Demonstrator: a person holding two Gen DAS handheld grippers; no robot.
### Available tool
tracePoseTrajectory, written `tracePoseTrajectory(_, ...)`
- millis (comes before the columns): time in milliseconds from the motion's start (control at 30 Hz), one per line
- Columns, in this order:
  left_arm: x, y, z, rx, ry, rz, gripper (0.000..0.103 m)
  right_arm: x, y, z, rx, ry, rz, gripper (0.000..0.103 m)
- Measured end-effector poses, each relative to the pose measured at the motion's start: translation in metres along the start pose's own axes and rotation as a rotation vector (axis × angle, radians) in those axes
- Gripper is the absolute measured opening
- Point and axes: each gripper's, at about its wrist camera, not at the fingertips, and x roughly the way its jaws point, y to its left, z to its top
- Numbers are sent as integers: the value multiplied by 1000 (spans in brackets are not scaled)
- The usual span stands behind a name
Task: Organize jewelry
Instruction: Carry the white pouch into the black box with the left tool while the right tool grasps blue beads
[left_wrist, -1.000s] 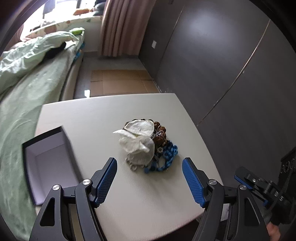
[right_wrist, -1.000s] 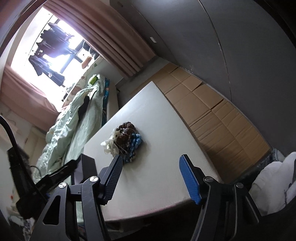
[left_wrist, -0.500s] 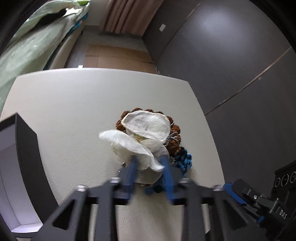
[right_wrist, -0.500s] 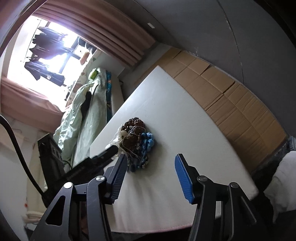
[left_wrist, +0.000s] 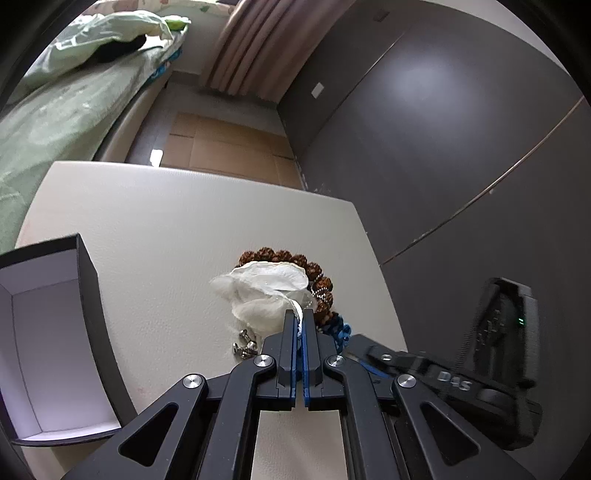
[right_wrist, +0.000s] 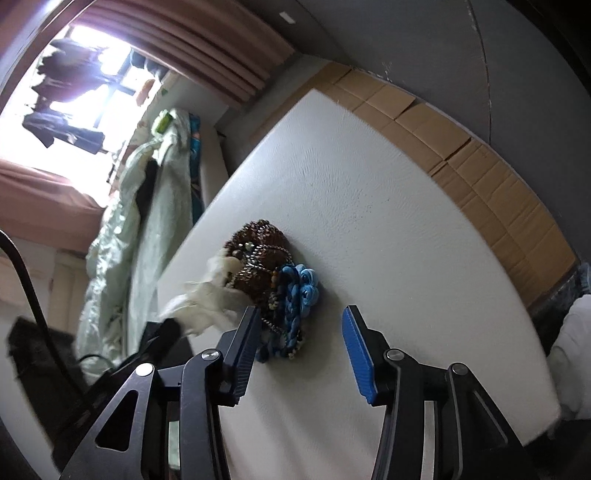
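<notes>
Near the table's (left_wrist: 155, 229) right edge lies a tangled jewelry pile (right_wrist: 275, 280). The left gripper (left_wrist: 300, 320) pinches its soft white fabric flower (left_wrist: 267, 291). The right gripper (right_wrist: 301, 332), its jaws just narrowing but spread, hovers empty. Likely light and floppy; strands may snag, so grip cloth, not beads.

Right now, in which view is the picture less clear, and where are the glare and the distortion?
Right wrist view: the window is blown out white, the white fabric flower and dark left edge smear with motion blur, the right gripper stays sharp. Left wrist view: even light, soft sheen on the grey wall, crisp brown beads. Both bend the table edges, fisheye style.
</notes>
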Motion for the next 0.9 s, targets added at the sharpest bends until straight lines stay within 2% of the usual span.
tracePoseTrajectory(133,-5,-4,-4,6,-16,-5,1,17,8,3,-21,26,-39,48)
tracePoseTrajectory(200,-12,-1,-4,3,-29,-7,1,22,16,7,-50,22,-66,43)
tracePoseTrajectory(233,-17,-1,-3,-1,-37,-13,1,24,18,8,-61,17,-87,35)
tracePoseTrajectory(267,-19,0,-1,-4,-44,-16,1,27,19,9,-68,25,-115,17)
tracePoseTrajectory(333,-24,0,2,-7,-59,-18,1,25,15,9,-54,31,-91,16)
tracePoseTrajectory(433,-42,0,-1,-7,-91,-28,1,12,16,10,-49,-5,-43,12)
tracePoseTrajectory(567,-65,1,-3,-14,-141,-44,1,-17,28,10,-69,-82,38,12)
tracePoseTrajectory(900,-117,11,3,-26,-271,-59,1,-52,61,0,-161,-163,179,12)
